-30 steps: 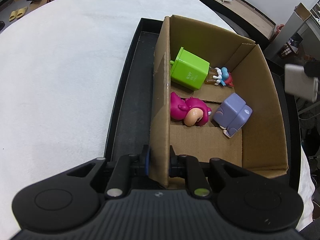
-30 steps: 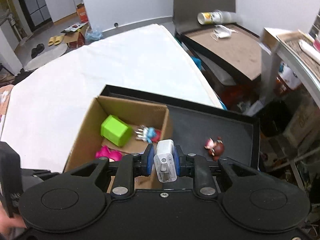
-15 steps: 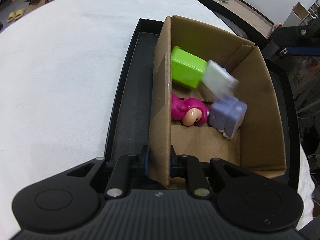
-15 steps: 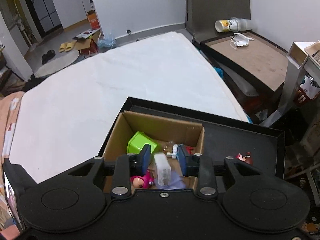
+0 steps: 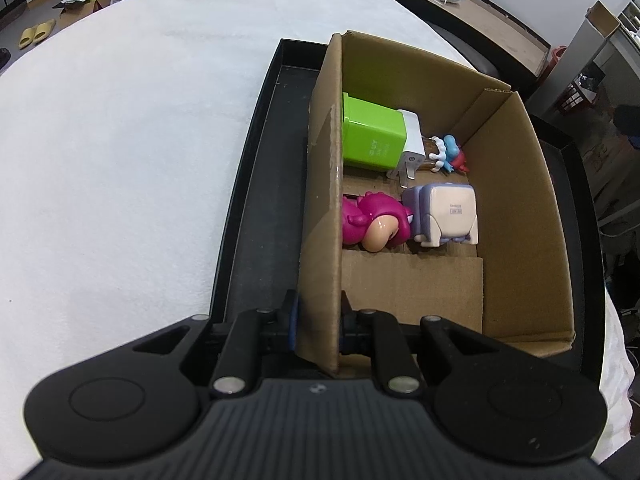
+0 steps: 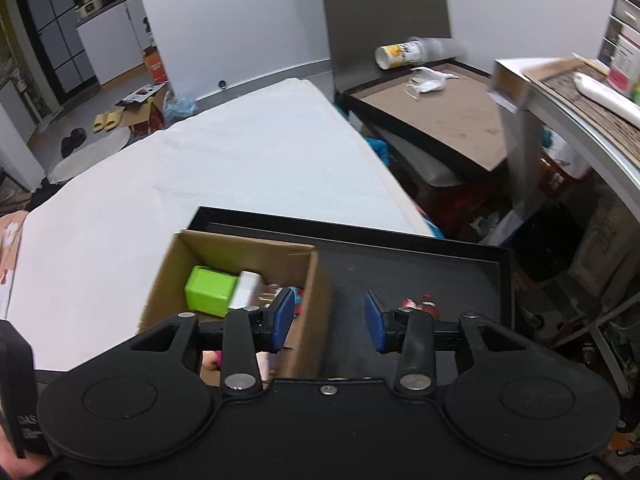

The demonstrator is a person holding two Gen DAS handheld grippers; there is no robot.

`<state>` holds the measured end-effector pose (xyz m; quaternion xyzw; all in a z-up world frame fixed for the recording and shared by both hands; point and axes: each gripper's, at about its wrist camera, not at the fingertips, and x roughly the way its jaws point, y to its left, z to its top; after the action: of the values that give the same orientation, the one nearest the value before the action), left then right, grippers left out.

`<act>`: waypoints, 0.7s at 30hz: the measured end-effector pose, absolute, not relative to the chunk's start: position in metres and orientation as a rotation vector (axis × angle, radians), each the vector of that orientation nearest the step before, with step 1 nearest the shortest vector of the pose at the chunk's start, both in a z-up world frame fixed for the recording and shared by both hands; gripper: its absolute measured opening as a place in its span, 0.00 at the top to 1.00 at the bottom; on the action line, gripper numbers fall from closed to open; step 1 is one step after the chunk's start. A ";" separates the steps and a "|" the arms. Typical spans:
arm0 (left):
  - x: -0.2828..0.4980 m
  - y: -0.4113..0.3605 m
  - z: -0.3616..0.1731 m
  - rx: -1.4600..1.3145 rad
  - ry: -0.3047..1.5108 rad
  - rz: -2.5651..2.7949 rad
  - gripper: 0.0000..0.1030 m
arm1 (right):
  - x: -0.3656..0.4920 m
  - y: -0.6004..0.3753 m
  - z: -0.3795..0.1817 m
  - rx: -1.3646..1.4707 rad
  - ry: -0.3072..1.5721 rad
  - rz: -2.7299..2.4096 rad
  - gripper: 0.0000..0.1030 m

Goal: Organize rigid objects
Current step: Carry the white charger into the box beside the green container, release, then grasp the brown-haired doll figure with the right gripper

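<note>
A cardboard box stands in a black tray. In it lie a green block, a white charger plug, a small blue and red figure, a pink toy and a lilac and white cube toy. My left gripper is shut on the box's near left wall. My right gripper is open and empty above the box's right wall. A small red figure lies on the tray right of the box.
The tray sits on a white cloth-covered table. A low brown table with a cup and a mask stands beyond. Shelving and clutter are at the right.
My right gripper opened and let go of the white charger, which now lies in the box beside the green block. The gripper has drawn back to the right. The lilac toy was knocked over.
</note>
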<state>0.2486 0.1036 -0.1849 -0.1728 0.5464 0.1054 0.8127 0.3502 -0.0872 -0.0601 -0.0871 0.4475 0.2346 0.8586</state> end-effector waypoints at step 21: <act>0.252 0.092 -0.184 -0.318 1.182 0.273 0.87 | 0.368 -0.151 -0.137 -0.067 0.919 0.472 0.50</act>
<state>0.2520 0.0920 -0.1844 -0.1486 0.5529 0.1275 0.8099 0.3684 -0.1507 -0.1365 -0.0322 0.4390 0.2255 0.8691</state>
